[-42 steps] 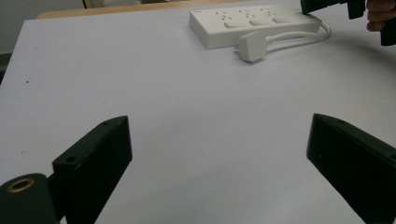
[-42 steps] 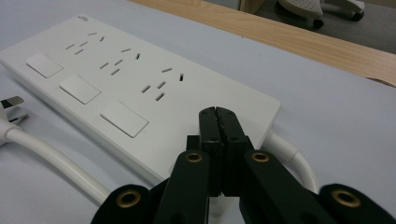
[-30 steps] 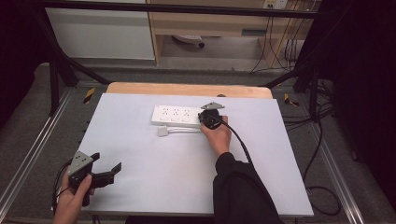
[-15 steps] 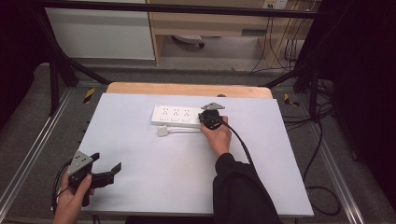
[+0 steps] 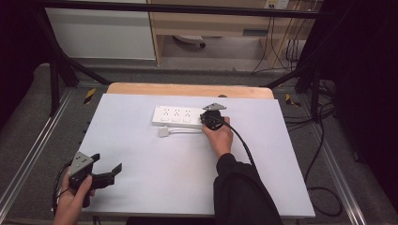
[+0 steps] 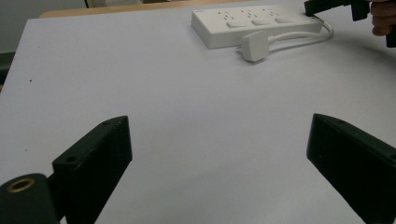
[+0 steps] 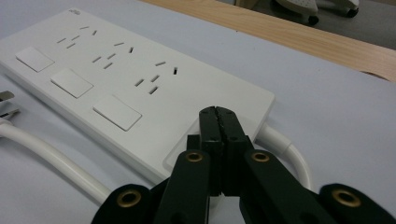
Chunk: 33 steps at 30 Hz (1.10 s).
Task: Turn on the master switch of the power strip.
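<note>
White sheeting covers the table top (image 5: pixel 155 154), with a strip of pale wood (image 5: pixel 187 89) left bare along its far edge and a grey floor with black frame rails around it.

Toward the far middle of the sheet lies a white rectangular plastic power strip (image 5: pixel 177 116) with three sets of sockets and three flat square switches. Its white cable (image 5: pixel 185 131) leaves the right end, loops back along the near side and ends in a white plug (image 5: pixel 163 131) lying flat just beside the strip's near edge.

The right gripper (image 5: pixel 210 118) sits at the strip's right end, held by the right hand (image 5: pixel 218 137) with a dark sleeve behind it and a black cable trailing back over the table. In the right gripper view its jaws are pressed fully together with nothing between them, their tips (image 7: pixel 218 116) over the strip's right end, above a large flat switch panel near where the cable comes out. Whether the tips touch the panel cannot be told.

The left gripper (image 5: pixel 105 172) is well apart from the strip, at the near left corner of the table, held by the left hand (image 5: pixel 70 201). Its jaws stand wide apart and empty above bare sheet; in the left gripper view the power strip (image 6: pixel 254 23) and plug (image 6: pixel 253 45) lie far ahead at upper right.
</note>
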Each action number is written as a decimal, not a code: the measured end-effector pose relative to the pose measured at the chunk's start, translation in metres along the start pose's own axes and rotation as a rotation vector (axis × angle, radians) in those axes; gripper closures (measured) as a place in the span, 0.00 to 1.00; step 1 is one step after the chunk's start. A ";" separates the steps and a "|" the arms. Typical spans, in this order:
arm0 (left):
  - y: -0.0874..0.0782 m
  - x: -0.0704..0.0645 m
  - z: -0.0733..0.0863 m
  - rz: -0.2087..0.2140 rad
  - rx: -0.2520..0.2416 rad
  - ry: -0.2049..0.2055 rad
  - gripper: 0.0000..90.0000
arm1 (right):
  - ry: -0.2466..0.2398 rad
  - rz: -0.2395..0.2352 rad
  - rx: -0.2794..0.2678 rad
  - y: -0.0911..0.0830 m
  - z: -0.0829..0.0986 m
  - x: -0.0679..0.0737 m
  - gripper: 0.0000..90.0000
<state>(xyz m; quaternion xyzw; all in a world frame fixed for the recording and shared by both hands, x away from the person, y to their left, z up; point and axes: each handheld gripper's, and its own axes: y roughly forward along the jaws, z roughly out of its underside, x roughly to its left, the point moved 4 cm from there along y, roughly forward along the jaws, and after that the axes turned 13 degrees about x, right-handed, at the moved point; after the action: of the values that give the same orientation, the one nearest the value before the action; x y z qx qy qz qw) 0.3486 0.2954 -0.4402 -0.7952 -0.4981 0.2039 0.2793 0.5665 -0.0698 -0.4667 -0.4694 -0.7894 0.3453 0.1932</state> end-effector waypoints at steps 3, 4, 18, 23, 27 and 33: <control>0.000 0.000 0.000 -0.001 0.000 0.000 0.08 | -0.011 0.007 0.011 -0.001 0.000 0.002 1.00; 0.000 0.000 0.000 -0.001 0.000 0.000 0.08 | -0.015 0.011 0.011 -0.001 0.000 0.002 1.00; 0.000 0.001 0.000 -0.001 -0.002 -0.001 0.08 | -0.003 0.018 0.013 -0.002 0.000 0.003 1.00; 0.000 0.001 0.000 0.002 -0.003 -0.002 0.08 | -0.008 0.017 0.018 -0.004 -0.002 0.001 1.00; 0.000 0.001 0.000 0.002 -0.003 -0.002 0.08 | -0.012 0.011 -0.004 -0.008 -0.004 0.002 1.00; -0.001 0.001 0.000 0.003 -0.003 -0.001 0.08 | -0.012 0.004 -0.028 -0.014 -0.010 0.002 1.00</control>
<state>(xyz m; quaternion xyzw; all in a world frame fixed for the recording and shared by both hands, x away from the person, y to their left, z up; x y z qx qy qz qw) 0.3490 0.2968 -0.4398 -0.7962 -0.4973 0.2039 0.2776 0.5630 -0.0695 -0.4496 -0.4715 -0.7944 0.3374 0.1811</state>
